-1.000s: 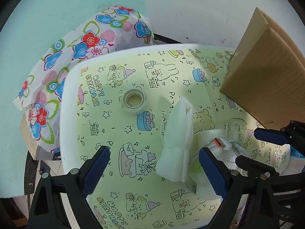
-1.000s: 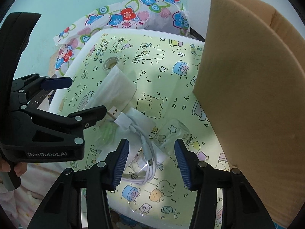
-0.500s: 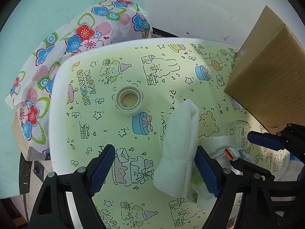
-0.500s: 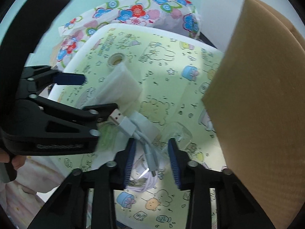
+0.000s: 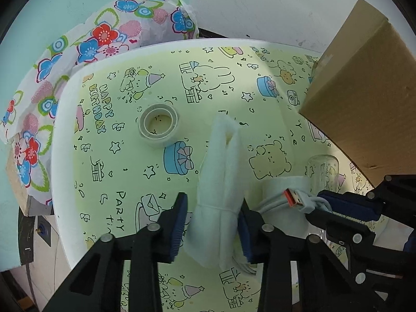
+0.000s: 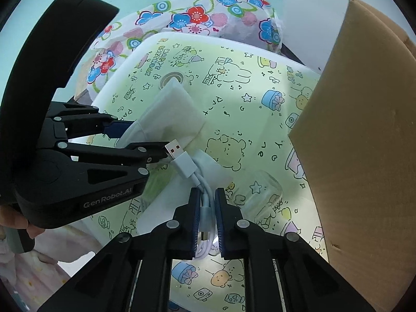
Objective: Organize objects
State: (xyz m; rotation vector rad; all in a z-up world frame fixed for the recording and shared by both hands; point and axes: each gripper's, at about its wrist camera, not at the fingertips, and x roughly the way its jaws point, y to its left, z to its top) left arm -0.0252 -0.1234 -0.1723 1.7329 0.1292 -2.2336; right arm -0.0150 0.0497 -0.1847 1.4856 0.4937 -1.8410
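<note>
A: Largest first. What's on the counter (image 5: 62, 156)?

B: Party-print covering, white rim. Cardboard box (image 6: 364, 130) stands along its right side, big as ever; the view has drifted since a second ago, the box itself I can't say moved. Flowered cloth (image 5: 85, 44) bunched past the far left corner, same place.

A: Your left tool (image 5: 212, 223)?

B: A second ago its blue pads stood wide apart with the folded white cloth (image 5: 221, 182) lying between them. Now the pads have closed in to both sides of the cloth's near end. I read it as clamped on the cloth, which bunches at the pinch and fans open toward the far end. The cloth is near the counter's middle; whether it has lifted off I can't tell.

A: Right tool (image 6: 208, 215)?

B: Same story. It was open over the coiled white USB cable (image 6: 205, 195) a second ago, narrower half a second ago, and now it is pressed together on the coil. The orange-tongued plug (image 6: 174, 149) sticks out left, just beside my left tool's near finger.

A: Small items?

B: Clear jar (image 6: 257, 195) on its side just right of the cable, near the box. Tape roll (image 5: 158, 124) lies flat, far left of the cloth, unmoved.
</note>
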